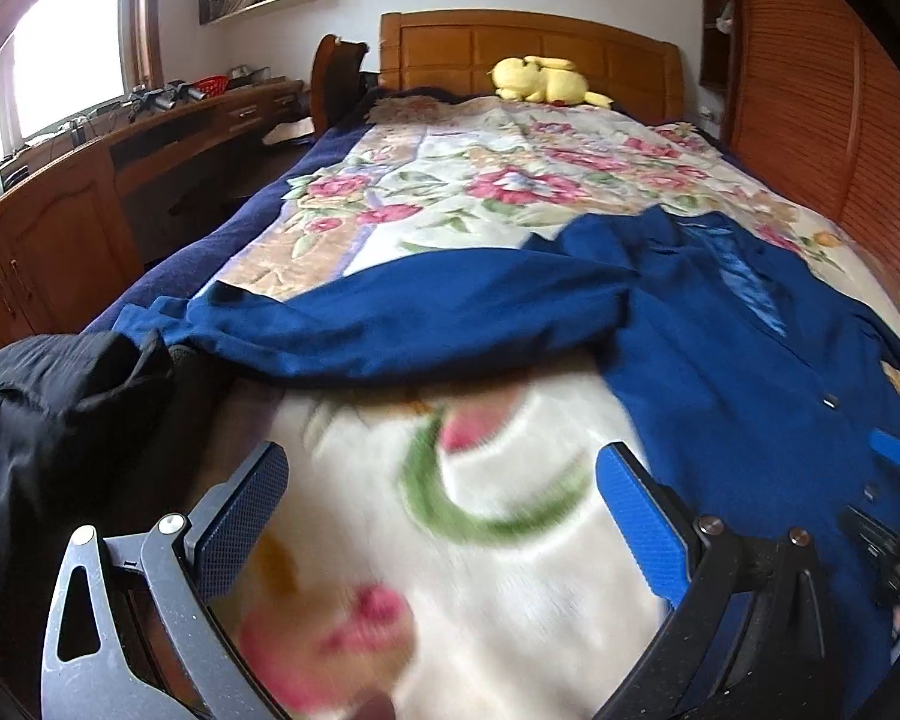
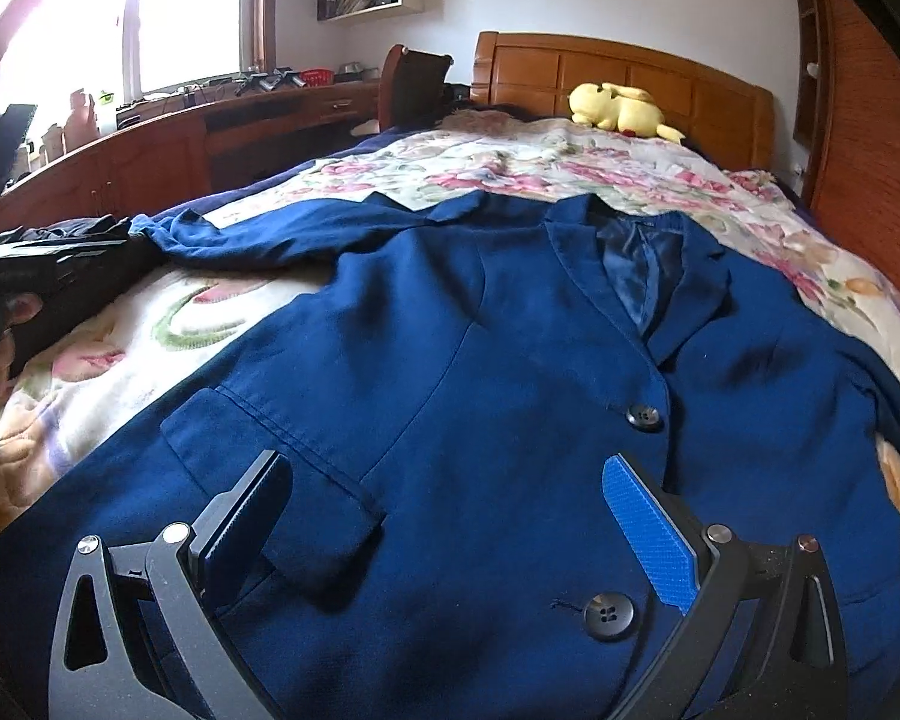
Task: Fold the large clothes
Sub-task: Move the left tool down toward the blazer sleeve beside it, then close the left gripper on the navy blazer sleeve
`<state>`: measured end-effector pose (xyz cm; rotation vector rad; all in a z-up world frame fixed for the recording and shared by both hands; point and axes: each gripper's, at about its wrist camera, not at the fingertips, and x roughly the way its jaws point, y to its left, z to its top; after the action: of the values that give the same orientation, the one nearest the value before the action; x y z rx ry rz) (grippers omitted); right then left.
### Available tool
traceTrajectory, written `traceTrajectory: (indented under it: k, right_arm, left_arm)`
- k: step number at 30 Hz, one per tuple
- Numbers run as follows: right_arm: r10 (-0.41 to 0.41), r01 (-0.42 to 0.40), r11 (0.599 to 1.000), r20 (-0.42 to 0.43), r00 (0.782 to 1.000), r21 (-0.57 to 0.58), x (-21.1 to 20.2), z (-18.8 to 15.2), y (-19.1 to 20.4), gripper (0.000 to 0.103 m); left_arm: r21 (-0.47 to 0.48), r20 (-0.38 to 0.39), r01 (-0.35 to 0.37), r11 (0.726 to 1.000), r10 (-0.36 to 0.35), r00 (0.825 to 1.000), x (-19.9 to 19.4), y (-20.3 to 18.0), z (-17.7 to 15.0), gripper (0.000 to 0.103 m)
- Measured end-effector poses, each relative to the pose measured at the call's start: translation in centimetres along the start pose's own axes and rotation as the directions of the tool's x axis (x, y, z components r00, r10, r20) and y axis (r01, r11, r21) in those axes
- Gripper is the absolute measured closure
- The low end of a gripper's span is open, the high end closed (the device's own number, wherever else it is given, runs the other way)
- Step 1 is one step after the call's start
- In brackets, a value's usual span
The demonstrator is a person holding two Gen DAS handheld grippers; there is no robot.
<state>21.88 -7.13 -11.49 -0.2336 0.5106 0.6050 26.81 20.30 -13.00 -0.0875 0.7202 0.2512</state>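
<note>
The right gripper (image 2: 447, 519) hovers just above the near front panel of the blue jacket (image 2: 480, 360), jaws spread wide and grasping nothing; a pocket flap (image 2: 282, 468) and the lower button (image 2: 610, 616) lie between its fingers. The left gripper (image 1: 444, 516) is likewise released and empty, over bare floral blanket (image 1: 450, 570) left of the jacket's hem.

The jacket lies front-up and buttoned on the bed, right of centre. Its long axis runs near to far: hem nearest, collar (image 2: 636, 240) toward the headboard (image 2: 630, 78). One sleeve (image 1: 390, 324) stretches leftward across the blanket, its cuff close to a black garment (image 1: 48, 408) at the left edge.

Judgement: woven, lined cloth, moderately heavy, soft in the body but firmer at lapels and shoulders; the lining looks slippery. It should drape rather than hold shape. Sound holds are the hem corners, shoulder seams and sleeve cuff; pinch a doubled edge, clear of buttons.

Farthest, a yellow plush toy (image 2: 621, 108) rests by the headboard.
</note>
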Motion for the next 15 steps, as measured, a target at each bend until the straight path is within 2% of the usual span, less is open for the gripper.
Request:
traceTrajectory:
  k: [4,7,13,15]
  right_arm:
    - [0.005,-0.005,1.0,-0.021,1.0,0.014,0.7,1.0,-0.6,0.0]
    - [0.004,-0.004,1.0,-0.03,1.0,0.008,1.1,1.6,-0.3,0.0]
    - [0.005,-0.005,1.0,-0.039,0.999,-0.001,1.4,1.8,-0.1,0.0]
    - [0.007,-0.007,1.0,-0.042,0.999,0.0,1.4,1.7,0.0,0.0]
  left_arm:
    - [-0.036,-0.04,-0.009,0.999,0.007,0.999,3.3,1.7,1.2,0.0]
    - [-0.087,-0.053,-0.07,0.994,0.066,0.996,4.9,2.9,1.5,0.003]
    - [-0.182,-0.1,-0.063,0.981,0.046,0.994,7.6,5.2,2.6,0.019]
    - [-0.206,-0.122,-0.057,0.977,0.032,0.992,8.7,5.6,2.9,0.032]
